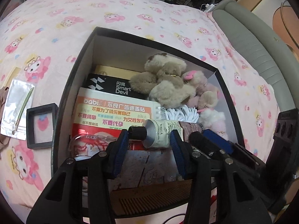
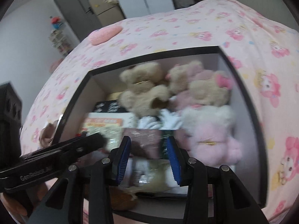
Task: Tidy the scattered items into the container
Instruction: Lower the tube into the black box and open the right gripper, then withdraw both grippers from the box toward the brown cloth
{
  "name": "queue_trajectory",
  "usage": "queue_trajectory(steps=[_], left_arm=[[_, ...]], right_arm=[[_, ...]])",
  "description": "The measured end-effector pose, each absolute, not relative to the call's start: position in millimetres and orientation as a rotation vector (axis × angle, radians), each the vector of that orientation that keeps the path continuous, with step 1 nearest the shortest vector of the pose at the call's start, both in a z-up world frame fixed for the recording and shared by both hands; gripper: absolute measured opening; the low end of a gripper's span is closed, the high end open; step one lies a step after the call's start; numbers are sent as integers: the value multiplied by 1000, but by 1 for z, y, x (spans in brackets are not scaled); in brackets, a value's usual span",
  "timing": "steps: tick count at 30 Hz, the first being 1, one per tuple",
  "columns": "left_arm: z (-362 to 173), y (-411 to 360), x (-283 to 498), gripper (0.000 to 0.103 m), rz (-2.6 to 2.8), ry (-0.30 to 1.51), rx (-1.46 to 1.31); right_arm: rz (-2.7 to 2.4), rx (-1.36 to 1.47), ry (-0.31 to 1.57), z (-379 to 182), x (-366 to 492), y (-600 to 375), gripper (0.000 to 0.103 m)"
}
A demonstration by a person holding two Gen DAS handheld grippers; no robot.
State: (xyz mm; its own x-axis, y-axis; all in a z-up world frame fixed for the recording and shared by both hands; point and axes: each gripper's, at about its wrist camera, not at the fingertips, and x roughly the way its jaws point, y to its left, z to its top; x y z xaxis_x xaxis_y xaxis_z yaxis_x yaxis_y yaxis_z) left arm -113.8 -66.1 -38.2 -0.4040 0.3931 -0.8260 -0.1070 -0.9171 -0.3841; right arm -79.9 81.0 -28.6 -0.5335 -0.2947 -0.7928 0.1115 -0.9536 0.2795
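The left gripper (image 1: 149,145), its ribbed blue pads spread, hangs over a metal tube (image 1: 164,132) lying across the box's (image 1: 74,71) near end without pinching it. The right gripper (image 2: 148,158), also spread, grips nothing above the tube's crimped end. Fluffy plush toys (image 1: 168,80) crowd the far right corner, and flat cartons (image 1: 112,108) line the left wall. Only the left view shows a square frame (image 1: 42,125) and foil pouch (image 1: 16,108) on the bedsheet (image 1: 130,18) outside the box's left edge.
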Motion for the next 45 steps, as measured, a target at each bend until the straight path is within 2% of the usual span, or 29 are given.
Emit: queue_trajectory(steps=[10,16,23,27,45], left_arm=[[-17,-70,-86,44,2447,-347,-1415],[17,-68,-52,48,2501,-274,-1305],[56,-78,-17,51,2547,-276,-1194],[71,-82,6,52,2582,-240,-1156],[83,-117,68,52,2645,-255,-1129]], right_arm=[[-2625,1364,-256,-19,-71,87,34],[-2688,1313,-235,8,-51,87,36],[-2758,1219,-216,49,-19,87,44],[-2784,1186,-201,65,4,82,44],[-2783,1142,-162,82,69,44,44]])
